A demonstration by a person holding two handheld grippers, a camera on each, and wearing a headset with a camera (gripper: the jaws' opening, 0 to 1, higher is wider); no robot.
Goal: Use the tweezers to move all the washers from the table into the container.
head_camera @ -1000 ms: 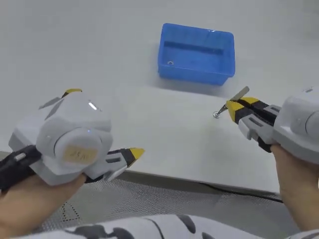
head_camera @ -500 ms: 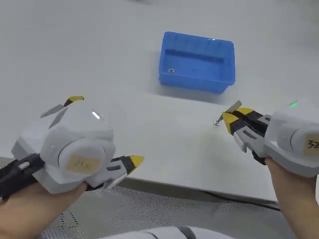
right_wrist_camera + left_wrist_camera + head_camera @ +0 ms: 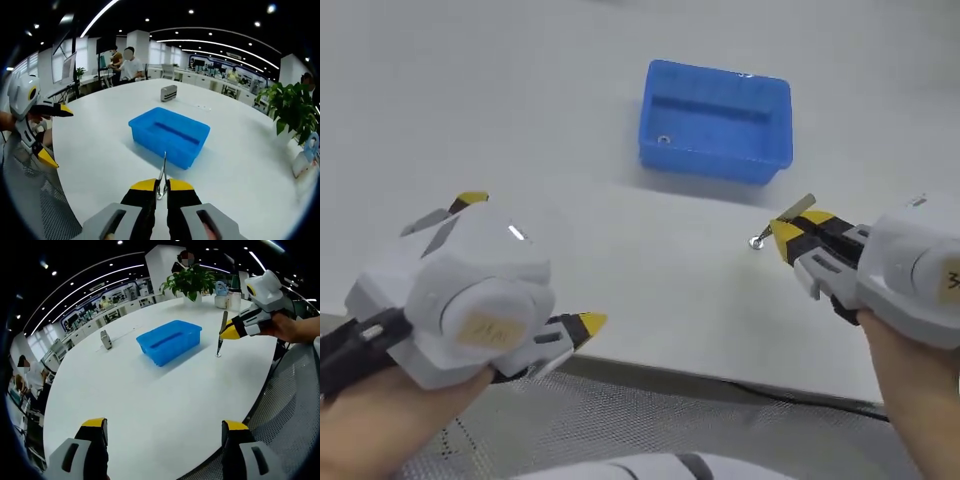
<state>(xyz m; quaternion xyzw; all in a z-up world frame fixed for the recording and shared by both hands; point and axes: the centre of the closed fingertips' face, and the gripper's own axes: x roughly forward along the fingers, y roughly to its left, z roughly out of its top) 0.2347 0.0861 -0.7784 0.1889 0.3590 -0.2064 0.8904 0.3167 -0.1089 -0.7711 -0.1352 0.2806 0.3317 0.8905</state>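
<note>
A blue container (image 3: 715, 122) stands at the far middle of the white table, with one washer (image 3: 664, 140) lying in its left end. My right gripper (image 3: 786, 232) is shut on metal tweezers (image 3: 798, 210); their tip points down at a small washer (image 3: 756, 242) on the table, in front of the container's right end. In the left gripper view the tweezers (image 3: 220, 335) reach the washer (image 3: 218, 355); whether they pinch it I cannot tell. In the right gripper view the tweezers (image 3: 162, 172) point toward the container (image 3: 169, 135). My left gripper (image 3: 530, 260) hangs open at the near left edge, holding nothing.
The table's near edge (image 3: 720, 372) runs just below both grippers, with a grey mesh surface (image 3: 620, 415) under it. A small grey box (image 3: 105, 339) stands far back on the table. People sit at desks beyond, and a potted plant (image 3: 190, 280) is at the far end.
The head camera has tilted slightly, so the container sits lower in the picture. My right gripper and the tweezers stay by the washer; the left gripper has hardly moved.
</note>
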